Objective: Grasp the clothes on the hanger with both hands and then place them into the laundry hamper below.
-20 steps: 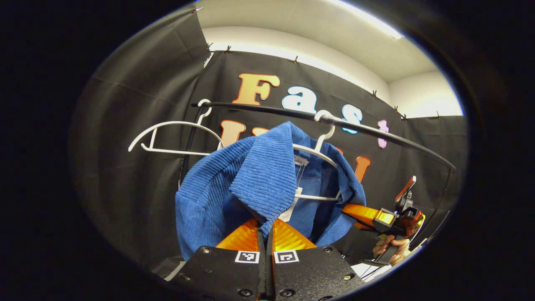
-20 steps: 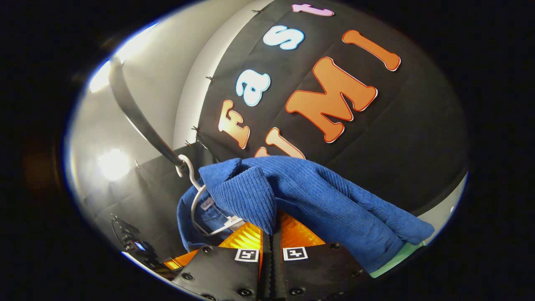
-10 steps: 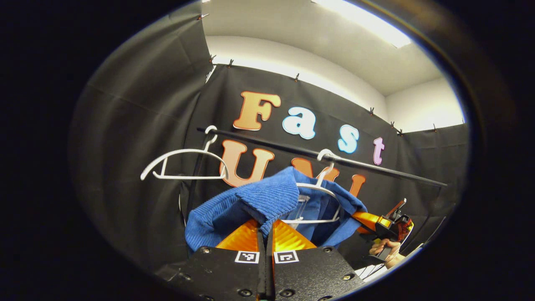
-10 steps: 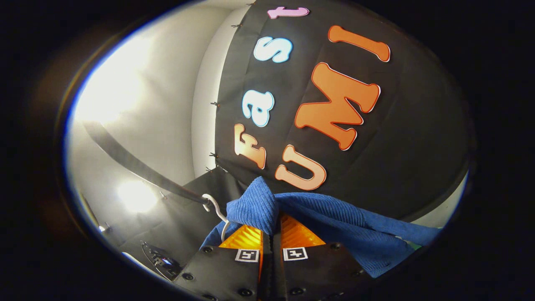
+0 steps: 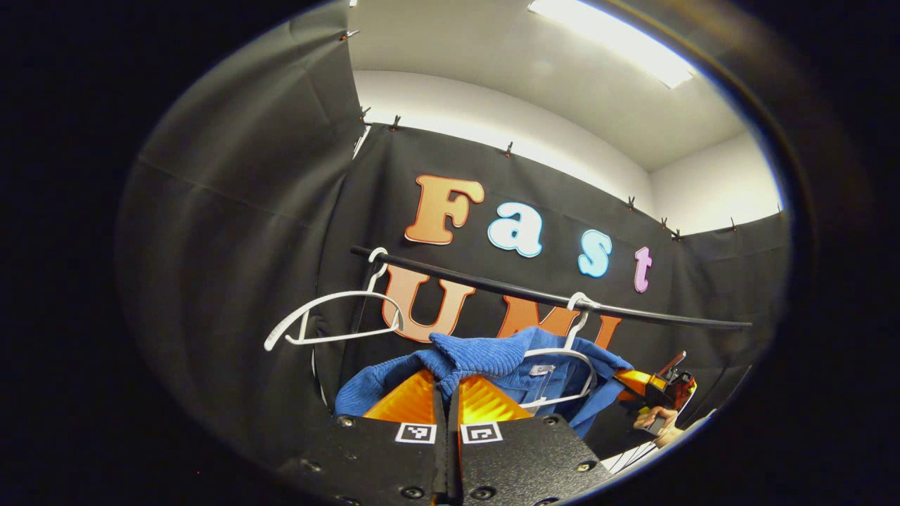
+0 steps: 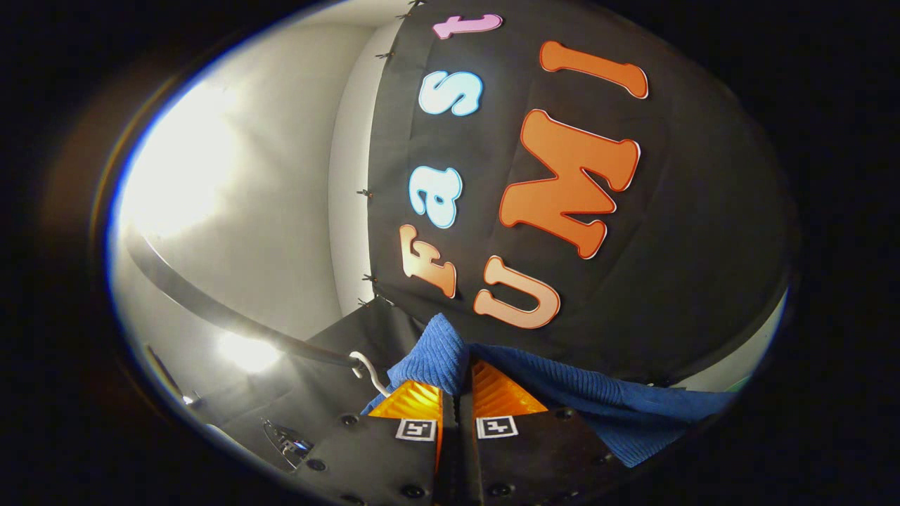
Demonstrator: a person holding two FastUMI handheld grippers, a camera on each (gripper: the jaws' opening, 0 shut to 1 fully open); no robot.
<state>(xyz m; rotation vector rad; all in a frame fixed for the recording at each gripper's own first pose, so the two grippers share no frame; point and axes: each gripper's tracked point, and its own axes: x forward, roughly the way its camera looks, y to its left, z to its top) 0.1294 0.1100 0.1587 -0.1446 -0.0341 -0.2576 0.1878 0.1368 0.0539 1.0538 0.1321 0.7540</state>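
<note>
The blue ribbed shirt [image 5: 485, 358] hangs bunched up just under the black rail [image 5: 541, 295], partly draped on a white hanger [image 5: 569, 355] whose hook is over the rail. The left gripper [image 5: 448, 383] has its two fingers squeezed together on a fold of the shirt, with the cloth puffing up right above the tips. In the right gripper view the same blue shirt [image 6: 562, 404] spreads out low and to the right, and the right gripper [image 6: 457, 383] also has its fingers pinched tight on a bump of the cloth. The white hook of the hanger [image 6: 365, 369] sits just to the left of that bump, on the dark rail [image 6: 211, 309]. In the left gripper view the right gripper [image 5: 657, 386] shows far off at the right edge of the shirt, with a hand [image 5: 654, 420] under it. A second white hanger [image 5: 330, 320], with nothing on it, hangs farther left on the rail. Bright lights [image 5: 612, 42] shine on the ceiling above.
</note>
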